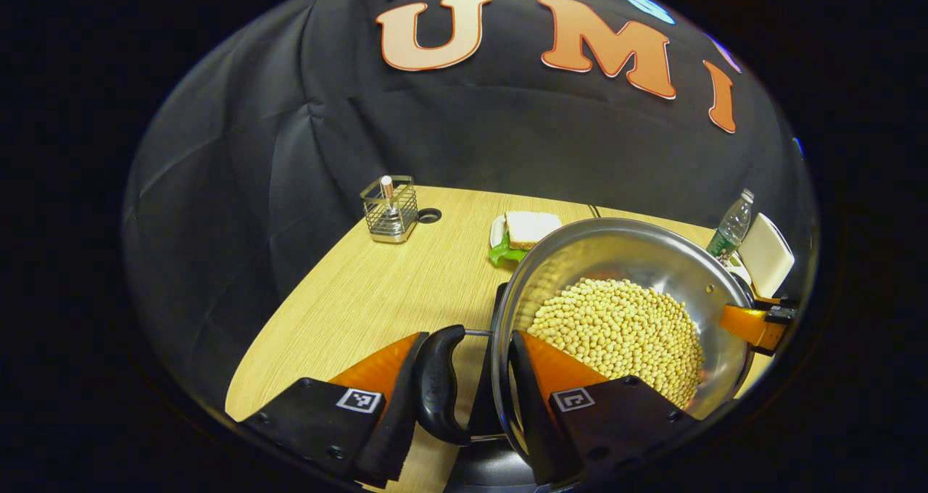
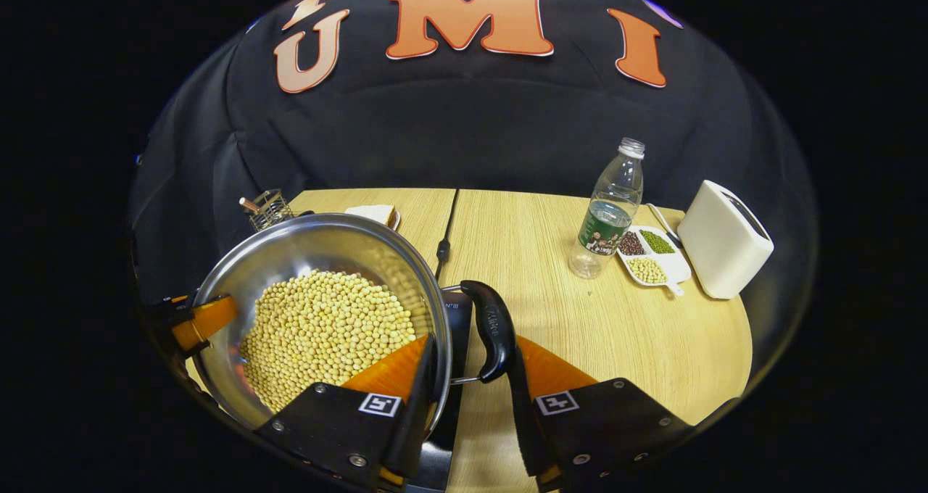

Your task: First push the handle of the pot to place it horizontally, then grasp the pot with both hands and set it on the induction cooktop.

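Observation:
A steel pot [image 1: 616, 254] full of soybeans [image 1: 623, 333] sits over the black induction cooktop [image 2: 457, 315]; I cannot tell whether it rests on it. My left gripper [image 1: 467, 337] is shut across the pot's black left handle [image 1: 435, 388] and the rim, one finger inside the pot. My right gripper [image 2: 473, 341] clamps the black right handle [image 2: 491, 330] and the rim the same way. In each view the other gripper also shows at the far rim: the right gripper [image 1: 754, 326] and the left gripper [image 2: 196, 322].
On the wooden table [image 2: 580, 333] stand a wire caddy [image 1: 390, 210], a sandwich on a plate [image 1: 525, 232], a plastic bottle [image 2: 609, 214], a divided dish of beans [image 2: 649, 257] and a white toaster [image 2: 725, 239]. A black cable [image 2: 444, 243] runs back from the cooktop.

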A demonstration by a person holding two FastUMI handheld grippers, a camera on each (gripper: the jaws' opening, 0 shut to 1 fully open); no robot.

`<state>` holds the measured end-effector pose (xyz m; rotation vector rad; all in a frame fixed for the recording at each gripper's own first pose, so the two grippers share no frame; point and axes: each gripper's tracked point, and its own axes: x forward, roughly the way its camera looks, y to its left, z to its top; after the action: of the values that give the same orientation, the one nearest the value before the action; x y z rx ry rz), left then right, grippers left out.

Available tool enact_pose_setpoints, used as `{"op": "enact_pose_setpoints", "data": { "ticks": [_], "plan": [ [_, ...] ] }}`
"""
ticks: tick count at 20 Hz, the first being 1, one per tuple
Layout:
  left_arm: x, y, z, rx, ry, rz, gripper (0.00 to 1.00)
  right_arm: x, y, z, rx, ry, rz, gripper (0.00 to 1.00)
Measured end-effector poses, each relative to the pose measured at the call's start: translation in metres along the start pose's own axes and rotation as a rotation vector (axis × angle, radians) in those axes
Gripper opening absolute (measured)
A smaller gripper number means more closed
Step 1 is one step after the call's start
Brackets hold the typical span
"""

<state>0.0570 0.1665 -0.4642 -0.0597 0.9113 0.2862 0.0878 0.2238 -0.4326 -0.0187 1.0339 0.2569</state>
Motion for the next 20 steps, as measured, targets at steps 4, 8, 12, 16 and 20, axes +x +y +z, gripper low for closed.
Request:
{"op": "enact_pose_setpoints", "data": {
  "ticks": [4,8,12,16,20],
  "plan": [
    [0.008,0.001,-0.007,-0.001,0.003,-0.011,0.71,-0.002,0.0,0.002,-0.003,0.004,-0.006,0.53],
    [0.015,0.005,-0.012,-0.006,0.009,-0.026,0.71,-0.005,-0.001,0.008,0.006,-0.008,-0.007,0.53],
    [0.009,0.003,-0.006,-0.018,-0.024,-0.031,0.74,-0.01,0.002,0.009,0.059,0.015,0.049,0.61],
    [-0.035,-0.004,0.03,0.008,-0.148,-0.008,0.83,-0.029,-0.012,0.039,0.114,-0.105,0.04,0.77],
    [-0.082,-0.014,0.069,0.022,-0.272,-0.015,0.86,-0.085,-0.025,0.082,0.12,-0.29,0.053,0.82]
  ]
}}
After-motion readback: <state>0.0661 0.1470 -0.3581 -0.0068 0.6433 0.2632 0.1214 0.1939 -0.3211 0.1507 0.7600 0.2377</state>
